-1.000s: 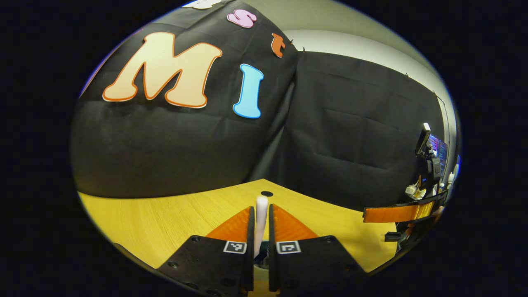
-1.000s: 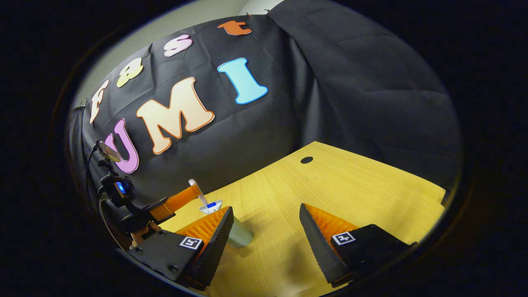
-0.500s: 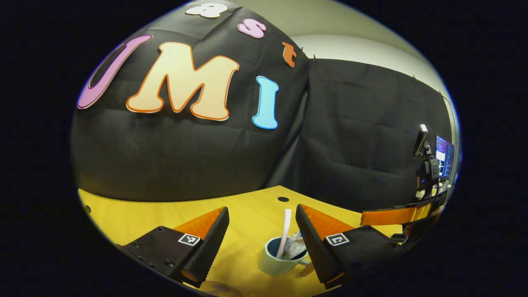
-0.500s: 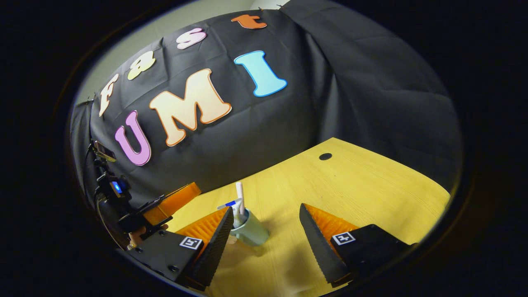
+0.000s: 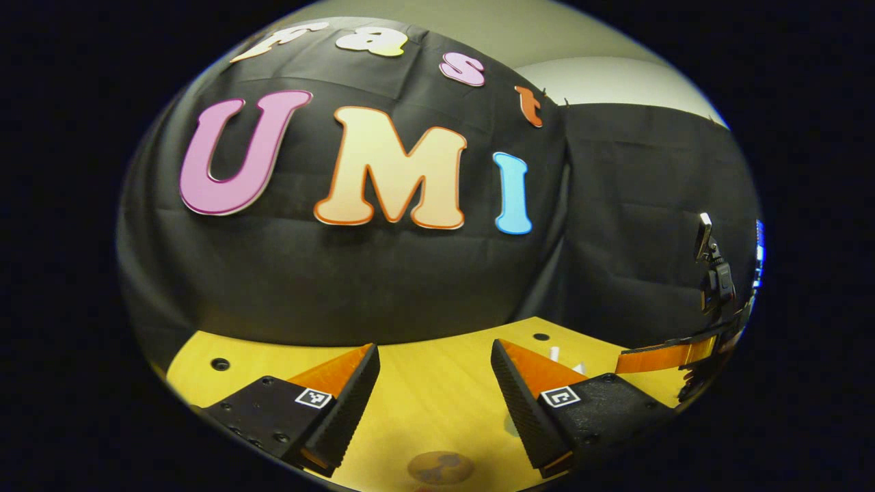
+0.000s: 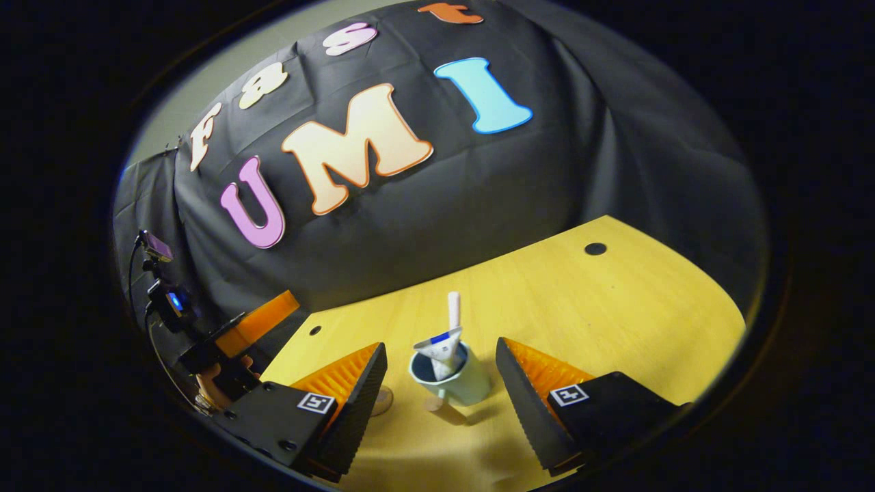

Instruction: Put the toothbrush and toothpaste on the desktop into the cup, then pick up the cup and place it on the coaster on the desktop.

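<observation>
Gripper fingers (image 6: 314,402): square black-and-white coded markers, no words or numbers.
Toothpaste (image 6: 439,348): blue printed band, too small to read.
Other readable text: none.

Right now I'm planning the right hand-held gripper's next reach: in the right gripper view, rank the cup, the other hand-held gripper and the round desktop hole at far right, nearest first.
1. Cup, just ahead between the open fingers of the right hand-held gripper, holding toothbrush and toothpaste.
2. Left hand-held gripper, off to the left edge.
3. Desktop hole, far back right.
</observation>
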A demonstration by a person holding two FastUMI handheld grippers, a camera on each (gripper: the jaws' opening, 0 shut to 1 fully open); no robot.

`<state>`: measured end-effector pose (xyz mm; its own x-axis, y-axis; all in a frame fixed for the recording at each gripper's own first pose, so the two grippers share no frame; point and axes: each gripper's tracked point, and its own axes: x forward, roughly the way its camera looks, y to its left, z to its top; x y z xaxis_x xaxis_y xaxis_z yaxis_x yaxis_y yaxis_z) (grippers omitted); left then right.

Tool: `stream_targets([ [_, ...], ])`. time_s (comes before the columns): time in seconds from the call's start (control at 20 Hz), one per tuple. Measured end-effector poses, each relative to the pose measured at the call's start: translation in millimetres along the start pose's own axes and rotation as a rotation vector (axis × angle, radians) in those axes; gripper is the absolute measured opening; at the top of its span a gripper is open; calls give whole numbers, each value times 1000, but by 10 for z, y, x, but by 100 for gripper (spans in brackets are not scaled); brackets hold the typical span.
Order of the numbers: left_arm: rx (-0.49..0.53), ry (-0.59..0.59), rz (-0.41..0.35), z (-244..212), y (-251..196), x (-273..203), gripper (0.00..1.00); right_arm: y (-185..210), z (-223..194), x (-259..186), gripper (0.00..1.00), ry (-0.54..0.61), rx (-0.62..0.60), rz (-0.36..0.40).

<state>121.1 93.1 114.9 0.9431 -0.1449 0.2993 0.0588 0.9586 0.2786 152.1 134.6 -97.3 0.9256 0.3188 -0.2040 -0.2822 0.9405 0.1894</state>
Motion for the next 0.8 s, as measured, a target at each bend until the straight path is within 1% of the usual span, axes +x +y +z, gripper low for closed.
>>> stream_targets([
  [0.15, -8, 36, 62, -39, 185, -203, 94, 40, -169, 110, 98, 85, -17, 27],
  [0.35, -25, 69, 150, -84, 372, -494, 95, 24, -407, 208, 98, 217, -42, 22],
  [0.6, -72, 123, 207, -166, 466, -814, 94, 39, -603, 340, 98, 340, -103, 5],
  [0.8, -86, 148, 245, -192, 539, -1031, 95, 2, -794, 428, 98, 458, -161, -38],
])
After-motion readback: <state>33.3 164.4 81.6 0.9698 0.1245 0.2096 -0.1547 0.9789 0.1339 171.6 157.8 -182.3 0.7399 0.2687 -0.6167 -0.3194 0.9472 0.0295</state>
